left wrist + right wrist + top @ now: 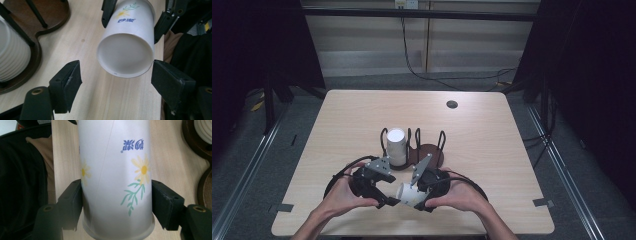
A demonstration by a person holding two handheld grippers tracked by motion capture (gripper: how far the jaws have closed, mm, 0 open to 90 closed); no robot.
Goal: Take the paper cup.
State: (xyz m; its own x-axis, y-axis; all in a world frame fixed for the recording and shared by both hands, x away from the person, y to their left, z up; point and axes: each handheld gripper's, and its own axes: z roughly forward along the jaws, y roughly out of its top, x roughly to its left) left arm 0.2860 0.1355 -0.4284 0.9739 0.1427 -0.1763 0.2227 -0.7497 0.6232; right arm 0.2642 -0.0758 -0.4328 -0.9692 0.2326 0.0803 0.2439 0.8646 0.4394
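Right hand-held gripper (116,200) pinches the paper cup (115,177) near the worktop's (492,130) near edge; left hand-held gripper (116,77) spread around its base.

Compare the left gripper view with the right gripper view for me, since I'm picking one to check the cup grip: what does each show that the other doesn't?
The left gripper view alone looks into the paper cup's open mouth, between the spread jaws of the left gripper, with the right gripper clamping the cup farther up. The right gripper view alone shows the cup's whole printed side with the yellow daisy and its own jaws pressed against the wall. Both show the cup, the wooden table and the brown cup rack base.
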